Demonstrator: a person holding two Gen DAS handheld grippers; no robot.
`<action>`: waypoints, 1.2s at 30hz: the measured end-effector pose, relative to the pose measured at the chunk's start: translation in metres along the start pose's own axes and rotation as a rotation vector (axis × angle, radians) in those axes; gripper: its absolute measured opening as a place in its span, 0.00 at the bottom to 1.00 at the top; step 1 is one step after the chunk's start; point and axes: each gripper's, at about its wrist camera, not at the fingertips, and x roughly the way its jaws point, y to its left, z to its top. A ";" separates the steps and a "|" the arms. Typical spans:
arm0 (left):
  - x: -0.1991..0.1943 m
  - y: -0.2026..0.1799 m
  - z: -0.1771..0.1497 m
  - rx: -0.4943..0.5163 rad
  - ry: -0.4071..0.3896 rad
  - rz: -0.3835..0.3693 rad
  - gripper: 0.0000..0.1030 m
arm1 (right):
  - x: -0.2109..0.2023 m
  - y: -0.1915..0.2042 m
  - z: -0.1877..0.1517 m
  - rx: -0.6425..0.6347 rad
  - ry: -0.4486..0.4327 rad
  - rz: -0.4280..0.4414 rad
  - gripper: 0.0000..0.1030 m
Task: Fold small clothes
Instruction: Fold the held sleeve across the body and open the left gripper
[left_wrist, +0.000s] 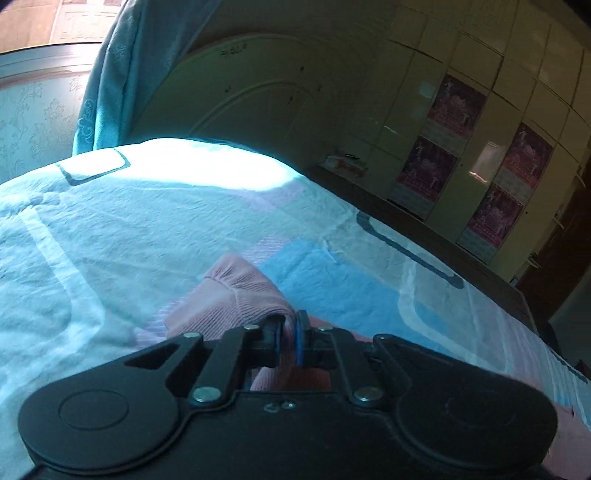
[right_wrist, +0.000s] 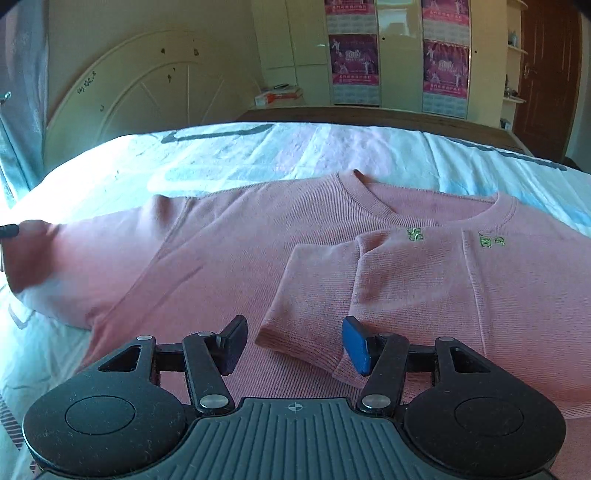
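A small pink long-sleeved top (right_wrist: 280, 236) lies spread on the bed, neckline away from me, with green embroidery below the collar. Its right sleeve (right_wrist: 314, 295) is folded over the chest, cuff toward me. My right gripper (right_wrist: 293, 341) is open and empty, its jaws standing either side of that cuff, just above the cloth. My left gripper (left_wrist: 290, 339) is shut on the cuff end of the other pink sleeve (left_wrist: 236, 291) and holds it bunched up off the bed. In the right wrist view that sleeve (right_wrist: 74, 251) stretches to the far left.
The bed is covered with a light blue and white patterned sheet (right_wrist: 229, 155). A cream arched headboard (right_wrist: 147, 88) stands behind it. A wardrobe with pink posters (right_wrist: 354, 66) and a dark door (right_wrist: 546, 74) are at the right. A blue curtain (left_wrist: 110, 81) hangs at left.
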 end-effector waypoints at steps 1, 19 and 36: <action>-0.005 -0.020 0.000 0.038 -0.005 -0.038 0.06 | -0.005 -0.002 0.000 0.006 -0.011 -0.004 0.55; -0.008 -0.312 -0.184 0.553 0.287 -0.525 0.15 | -0.107 -0.107 -0.032 0.190 -0.091 -0.082 0.55; -0.037 -0.175 -0.156 0.544 0.134 -0.052 0.60 | -0.054 -0.034 -0.016 -0.056 -0.067 -0.023 0.72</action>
